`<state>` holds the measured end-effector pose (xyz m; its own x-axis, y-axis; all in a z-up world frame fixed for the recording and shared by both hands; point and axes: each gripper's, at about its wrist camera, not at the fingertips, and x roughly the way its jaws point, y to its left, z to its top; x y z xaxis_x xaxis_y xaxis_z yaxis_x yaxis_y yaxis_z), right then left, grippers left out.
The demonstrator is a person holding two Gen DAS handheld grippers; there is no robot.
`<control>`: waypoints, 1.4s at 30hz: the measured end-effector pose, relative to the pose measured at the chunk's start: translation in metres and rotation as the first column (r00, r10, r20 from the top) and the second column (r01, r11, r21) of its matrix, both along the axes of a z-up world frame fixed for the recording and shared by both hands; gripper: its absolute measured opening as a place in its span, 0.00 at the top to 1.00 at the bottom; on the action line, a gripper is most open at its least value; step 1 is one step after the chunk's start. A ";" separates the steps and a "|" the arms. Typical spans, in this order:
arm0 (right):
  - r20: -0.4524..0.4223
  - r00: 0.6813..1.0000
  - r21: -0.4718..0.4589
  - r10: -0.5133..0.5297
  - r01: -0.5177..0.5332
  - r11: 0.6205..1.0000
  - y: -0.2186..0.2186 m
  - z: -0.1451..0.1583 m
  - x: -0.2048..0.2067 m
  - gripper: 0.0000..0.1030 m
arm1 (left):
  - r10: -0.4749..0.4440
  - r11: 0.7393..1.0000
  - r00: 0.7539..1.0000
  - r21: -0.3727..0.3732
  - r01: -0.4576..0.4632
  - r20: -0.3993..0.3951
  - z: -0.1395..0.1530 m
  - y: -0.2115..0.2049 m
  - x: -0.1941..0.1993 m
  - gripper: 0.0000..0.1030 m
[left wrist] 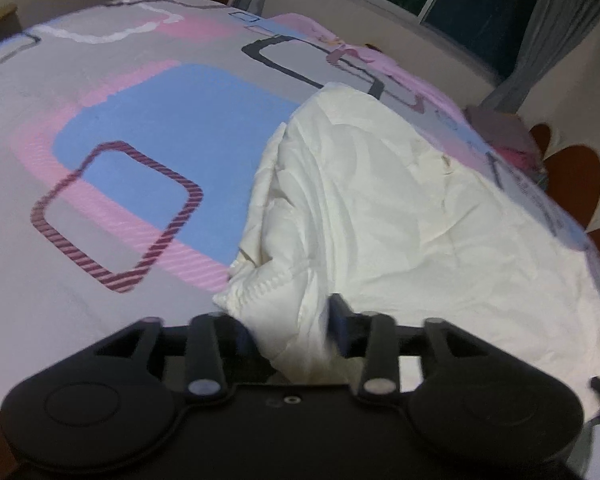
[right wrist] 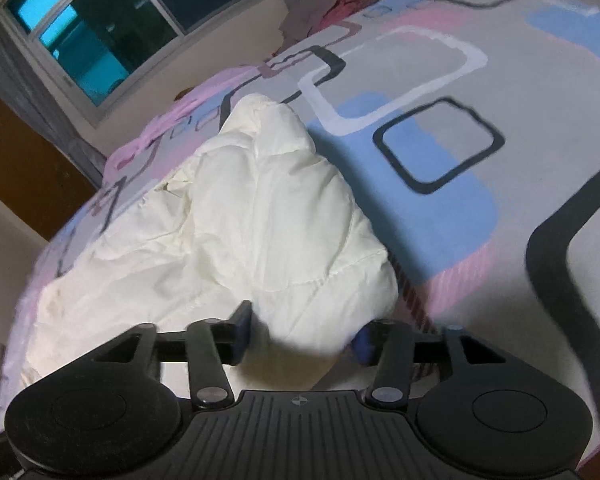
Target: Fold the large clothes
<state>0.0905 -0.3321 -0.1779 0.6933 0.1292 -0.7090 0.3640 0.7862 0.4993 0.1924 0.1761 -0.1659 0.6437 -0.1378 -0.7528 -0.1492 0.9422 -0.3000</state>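
A large cream-white padded garment (left wrist: 380, 208) lies bunched on a bed sheet (left wrist: 140, 128) printed with pink, blue and grey squares. In the left wrist view its ribbed corner bulges up between the fingers of my left gripper (left wrist: 288, 332), whose jaws stand apart and do not pinch it. The right wrist view shows the same garment (right wrist: 240, 216) on the sheet (right wrist: 500, 240), with a folded lump of it between the spread fingers of my right gripper (right wrist: 303, 338). The blue pads (right wrist: 364, 344) stand at the fabric's sides and do not squeeze it.
A dark window (left wrist: 480, 8) with a grey curtain (left wrist: 552, 32) is beyond the bed. A pile of pink and brown clothes (right wrist: 332, 8) sits at the bed's far edge. Brown wooden furniture (right wrist: 24, 168) stands beside the bed. Bare sheet spreads beside the garment.
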 end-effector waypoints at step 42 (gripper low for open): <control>0.092 0.911 -0.472 0.402 -0.315 0.823 0.185 0.026 0.147 0.32 | 0.044 0.975 0.999 0.218 -0.049 0.030 0.043 -0.005 0.032 0.05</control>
